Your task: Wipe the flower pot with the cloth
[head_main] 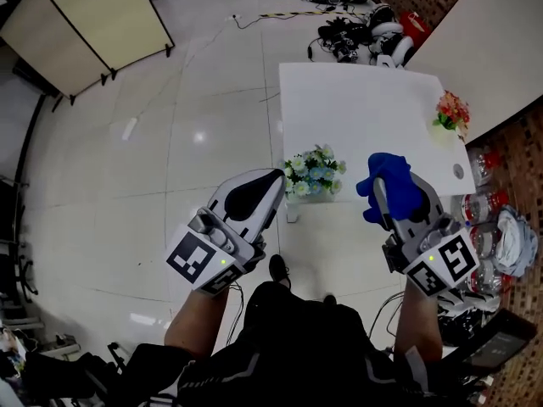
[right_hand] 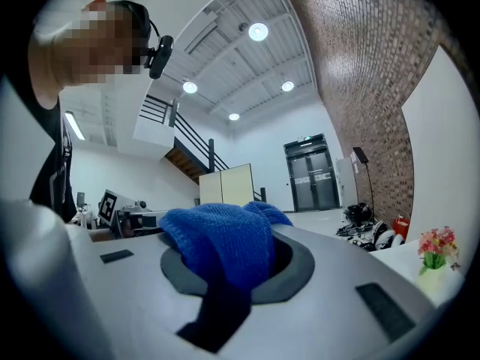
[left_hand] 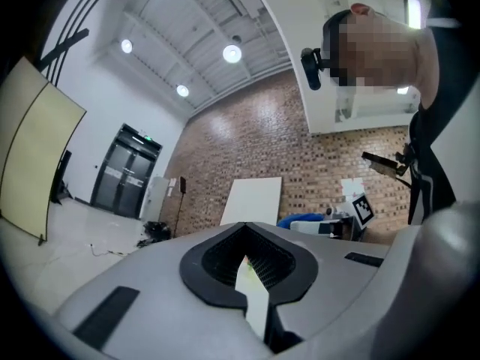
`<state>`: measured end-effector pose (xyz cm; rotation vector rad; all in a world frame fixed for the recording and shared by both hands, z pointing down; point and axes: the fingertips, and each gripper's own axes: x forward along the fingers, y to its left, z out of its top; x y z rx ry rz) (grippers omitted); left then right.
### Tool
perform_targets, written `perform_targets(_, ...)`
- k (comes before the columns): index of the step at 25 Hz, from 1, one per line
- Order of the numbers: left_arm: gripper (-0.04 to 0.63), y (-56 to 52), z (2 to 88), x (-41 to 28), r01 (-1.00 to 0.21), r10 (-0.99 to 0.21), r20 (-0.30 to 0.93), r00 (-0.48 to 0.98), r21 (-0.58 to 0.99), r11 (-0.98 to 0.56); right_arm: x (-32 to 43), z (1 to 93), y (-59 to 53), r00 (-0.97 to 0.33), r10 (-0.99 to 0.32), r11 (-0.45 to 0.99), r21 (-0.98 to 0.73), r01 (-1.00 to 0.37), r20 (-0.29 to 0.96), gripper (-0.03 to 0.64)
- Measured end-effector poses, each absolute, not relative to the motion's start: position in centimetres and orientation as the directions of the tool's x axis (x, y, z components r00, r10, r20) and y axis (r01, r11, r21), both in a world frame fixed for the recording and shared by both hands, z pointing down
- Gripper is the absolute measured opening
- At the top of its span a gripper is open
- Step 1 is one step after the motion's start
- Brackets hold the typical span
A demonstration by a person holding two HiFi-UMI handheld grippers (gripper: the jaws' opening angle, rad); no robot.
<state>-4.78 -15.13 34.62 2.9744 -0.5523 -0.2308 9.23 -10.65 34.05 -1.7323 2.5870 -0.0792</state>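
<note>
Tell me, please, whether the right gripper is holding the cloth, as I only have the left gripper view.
Observer: Yes, the right gripper is shut on a blue cloth.
Operator: Thank you. Where are the flowers?
Observer: A bunch of pale blue and white flowers stands at the near left corner of the white table.
Operator: Is there a second bunch?
Observer: Yes, red and orange flowers stand at the table's right edge.
</note>
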Motion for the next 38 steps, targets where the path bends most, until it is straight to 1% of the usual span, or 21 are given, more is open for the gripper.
perform_targets(3, 0.005, -9.5, 33.9, -3.0, -0.379, -0.387, -0.114, 0.915, 0.086, -0.921, 10.4, 33.9, -5.2, -0.413, -0.911, 0.413, -0.061, -0.909, -0.014, 0.075)
perform_targets(6, 0.005, -2.8, 34.1, 0.1, -0.419, -0.43, -0.112, 0.896, 0.107, -0.902, 13.8, 34.2, 1.2, -0.438, -0.899, 0.438, -0.059, -0.897, -0.022, 0.075)
perform_targets(8, 0.005, -0.4, 33.9, 1.4, -0.438, -0.449, -0.107, 0.887, 0.113, -0.892, 15.0, 33.8, 3.6, -0.452, -0.892, 0.453, -0.051, -0.89, -0.024, 0.075)
perform_targets(13, 0.005, 3.8, 32.5, 1.6, -0.467, -0.478, -0.096, 0.873, 0.112, -0.877, 15.5, 32.4, 7.8, -0.485, -0.874, 0.486, -0.057, -0.872, -0.032, 0.075)
perform_targets(17, 0.005, 9.7, 32.6, 1.6, -0.514, -0.518, -0.041, 0.854, 0.083, -0.854, 15.4, 32.6, 13.5, -0.514, -0.856, 0.517, -0.069, -0.853, -0.053, 0.075)
perform_targets(20, 0.005, 12.5, 32.2, 0.2, -0.529, -0.531, -0.02, 0.847, 0.067, -0.846, 13.7, 32.2, 16.4, -0.522, -0.851, 0.525, -0.07, -0.848, -0.061, 0.075)
perform_targets(23, 0.006, 15.2, 31.7, -1.5, -0.517, -0.521, -0.028, 0.853, 0.086, -0.852, 11.9, 31.9, 18.6, -0.516, -0.854, 0.52, -0.056, -0.853, -0.065, 0.075)
perform_targets(26, 0.006, 18.0, 31.4, -3.9, -0.509, -0.511, -0.031, 0.859, 0.059, -0.859, 9.2, 31.7, 21.0, -0.515, -0.855, 0.518, -0.04, -0.855, -0.066, 0.075)
perform_targets(30, 0.005, 22.0, 31.8, -8.7, -0.501, -0.505, -0.045, 0.862, 0.07, -0.862, 4.5, 31.8, 24.8, -0.494, -0.867, 0.497, -0.034, -0.867, -0.071, 0.075)
perform_targets(35, 0.005, 26.1, 31.7, -15.3, -0.516, -0.516, -0.036, 0.856, 0.024, -0.856, -1.6, 32.3, 29.4, -0.456, -0.888, 0.459, -0.05, -0.887, -0.067, 0.075)
perform_targets(38, 0.005, 28.2, 31.7, -18.0, -0.511, -0.513, -0.037, 0.857, 0.048, -0.858, -4.2, 31.9, 32.5, -0.443, -0.894, 0.446, -0.05, -0.894, -0.06, 0.075)
